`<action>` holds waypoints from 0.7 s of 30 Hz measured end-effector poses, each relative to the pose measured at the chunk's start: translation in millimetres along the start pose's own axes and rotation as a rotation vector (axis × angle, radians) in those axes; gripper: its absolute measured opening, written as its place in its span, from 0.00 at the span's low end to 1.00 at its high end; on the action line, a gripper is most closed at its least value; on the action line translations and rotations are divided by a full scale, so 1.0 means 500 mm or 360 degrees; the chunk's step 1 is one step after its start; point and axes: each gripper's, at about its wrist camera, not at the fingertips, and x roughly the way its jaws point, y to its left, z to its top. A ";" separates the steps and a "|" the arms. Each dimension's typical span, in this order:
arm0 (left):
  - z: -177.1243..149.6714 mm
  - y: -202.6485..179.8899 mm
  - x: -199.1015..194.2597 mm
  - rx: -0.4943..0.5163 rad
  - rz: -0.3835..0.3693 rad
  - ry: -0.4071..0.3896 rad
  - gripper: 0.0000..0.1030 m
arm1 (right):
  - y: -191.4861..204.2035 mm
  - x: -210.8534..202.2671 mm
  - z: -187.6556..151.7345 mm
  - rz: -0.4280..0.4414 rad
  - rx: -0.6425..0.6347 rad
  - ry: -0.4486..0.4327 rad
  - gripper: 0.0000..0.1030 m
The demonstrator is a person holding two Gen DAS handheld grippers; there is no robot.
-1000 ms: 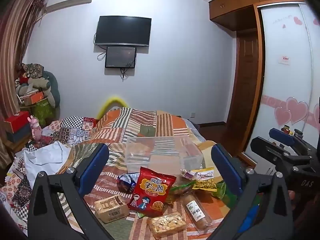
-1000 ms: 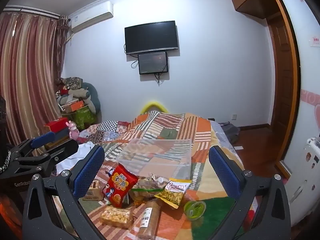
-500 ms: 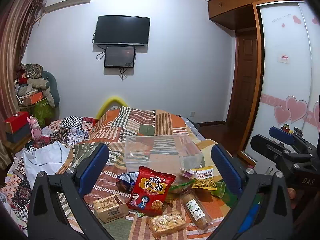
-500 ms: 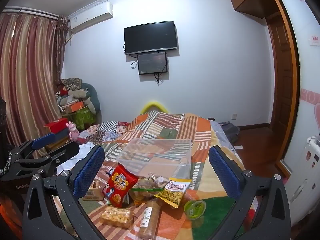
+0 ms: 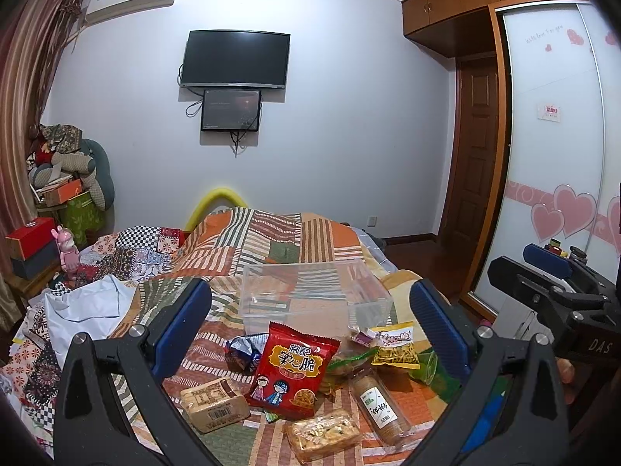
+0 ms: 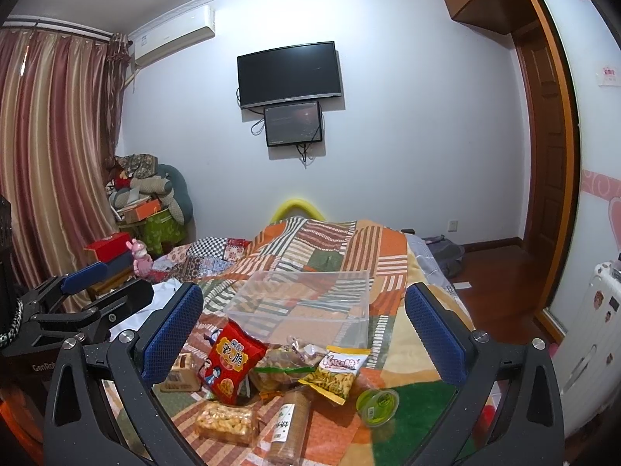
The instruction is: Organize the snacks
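Several snacks lie on a patchwork bedspread in front of an empty clear plastic bin [image 5: 310,295] [image 6: 306,306]. A red chip bag [image 5: 293,369] [image 6: 229,365] leans in the middle, with a yellow snack bag [image 5: 394,349] [image 6: 335,371], a cracker tube [image 5: 378,402] [image 6: 289,423], a nut bar pack [image 5: 322,435] [image 6: 225,423], a tan biscuit box [image 5: 213,402] [image 6: 180,372] and a green cup [image 6: 376,402] around it. My left gripper [image 5: 310,326] is open above the pile, holding nothing. My right gripper [image 6: 304,330] is open too, also holding nothing.
The bed [image 5: 271,240] fills the middle, with white cloth [image 5: 85,310] and clutter on its left side. A toy figure [image 5: 68,248] and red box [image 5: 29,233] stand at the left. A wardrobe [image 5: 555,155] and wooden floor lie to the right.
Both views have shifted very slightly; the snacks and bin lie where they were and both grippers stay open.
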 end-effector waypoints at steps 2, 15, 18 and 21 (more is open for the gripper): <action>0.000 0.000 0.001 -0.0003 -0.0003 0.0001 1.00 | -0.001 0.000 0.000 0.0001 -0.0001 0.0000 1.00; -0.004 0.002 0.008 -0.0012 -0.0015 0.0012 1.00 | -0.003 0.001 0.002 -0.0001 0.0002 -0.0003 1.00; -0.003 0.002 0.007 -0.0014 -0.0012 0.0009 1.00 | -0.002 0.001 0.002 0.0000 0.0000 -0.0003 1.00; -0.003 0.004 0.006 -0.0023 -0.0018 0.0008 1.00 | -0.002 0.001 0.003 -0.0001 0.0000 -0.0004 1.00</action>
